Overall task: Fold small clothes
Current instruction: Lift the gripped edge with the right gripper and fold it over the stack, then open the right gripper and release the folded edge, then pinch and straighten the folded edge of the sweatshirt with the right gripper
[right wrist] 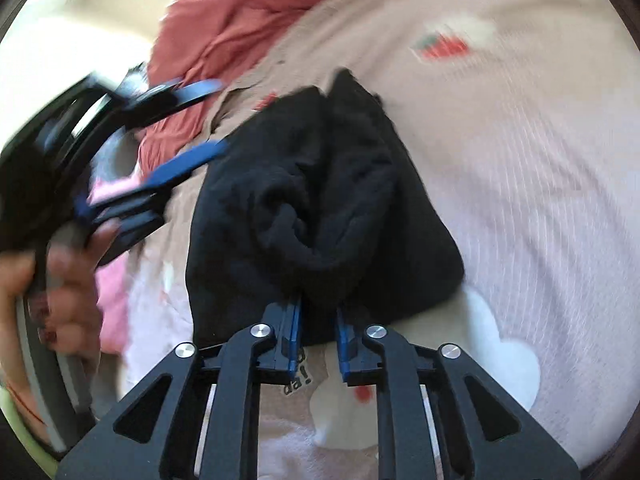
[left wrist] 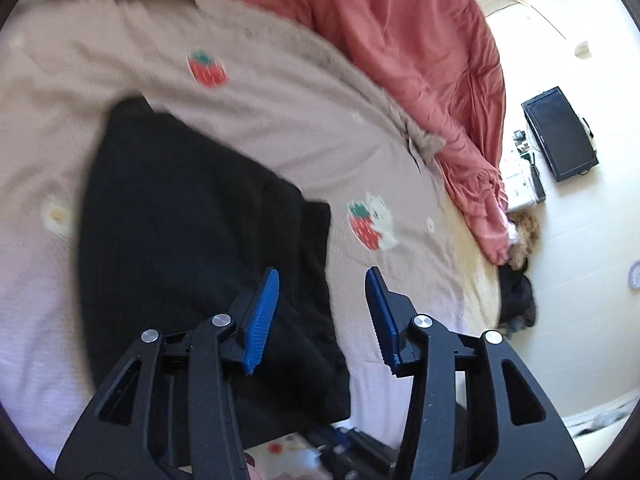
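On the bedspread (left wrist: 280, 128), my left gripper (left wrist: 322, 320) gapes empty while my right gripper (right wrist: 319, 334) pinches the black garment (right wrist: 320, 208).

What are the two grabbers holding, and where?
The left gripper holds nothing; it is open. The black cloth's bunched near edge sits between the right gripper's tips, but a real pinch cannot be told.

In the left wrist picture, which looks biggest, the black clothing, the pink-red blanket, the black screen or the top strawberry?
Largest to smallest as they look:
1. Black garment, though it lies nearest the camera, so blanket and garment are unsure.
2. Pink-red blanket.
3. Black screen.
4. Top strawberry print.
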`<state>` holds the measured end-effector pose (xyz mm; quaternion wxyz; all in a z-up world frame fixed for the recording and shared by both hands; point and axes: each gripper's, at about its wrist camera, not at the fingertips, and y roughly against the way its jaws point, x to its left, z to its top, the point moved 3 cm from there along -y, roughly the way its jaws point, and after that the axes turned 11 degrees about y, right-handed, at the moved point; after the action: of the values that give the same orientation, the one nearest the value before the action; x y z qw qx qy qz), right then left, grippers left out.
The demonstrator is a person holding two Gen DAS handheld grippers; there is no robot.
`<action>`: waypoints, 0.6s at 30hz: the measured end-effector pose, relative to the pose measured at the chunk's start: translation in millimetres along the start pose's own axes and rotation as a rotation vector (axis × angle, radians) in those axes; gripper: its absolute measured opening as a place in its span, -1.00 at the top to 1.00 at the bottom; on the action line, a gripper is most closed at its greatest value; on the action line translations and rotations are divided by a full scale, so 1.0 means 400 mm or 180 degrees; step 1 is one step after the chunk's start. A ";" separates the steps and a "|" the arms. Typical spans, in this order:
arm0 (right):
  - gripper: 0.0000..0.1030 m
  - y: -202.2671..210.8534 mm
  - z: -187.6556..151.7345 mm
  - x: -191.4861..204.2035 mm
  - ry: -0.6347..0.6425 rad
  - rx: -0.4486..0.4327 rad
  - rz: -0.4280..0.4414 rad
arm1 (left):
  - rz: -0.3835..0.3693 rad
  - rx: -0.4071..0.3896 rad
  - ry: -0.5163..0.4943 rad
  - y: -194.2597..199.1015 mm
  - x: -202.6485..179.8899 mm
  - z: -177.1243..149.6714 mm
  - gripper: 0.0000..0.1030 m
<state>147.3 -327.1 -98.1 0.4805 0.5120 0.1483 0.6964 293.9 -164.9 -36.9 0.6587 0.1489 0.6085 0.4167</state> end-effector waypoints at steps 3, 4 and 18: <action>0.60 0.017 0.001 -0.004 -0.0033 -0.0028 -0.0038 | 0.0456 -0.0330 -0.0257 0.067 0.034 -0.010 0.24; 0.54 0.024 0.002 -0.002 -0.0026 -0.0043 -0.0061 | 0.0680 -0.0439 -0.0366 0.084 0.052 -0.015 0.24; 0.12 0.111 0.136 -0.029 0.0605 -0.0602 -0.0642 | 0.1564 -0.0623 -0.1020 0.022 0.138 -0.152 0.22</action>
<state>171.2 -374.2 -50.1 0.5778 0.3787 0.1776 0.7008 229.7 -138.0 -81.2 0.6370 0.2912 0.3997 0.5913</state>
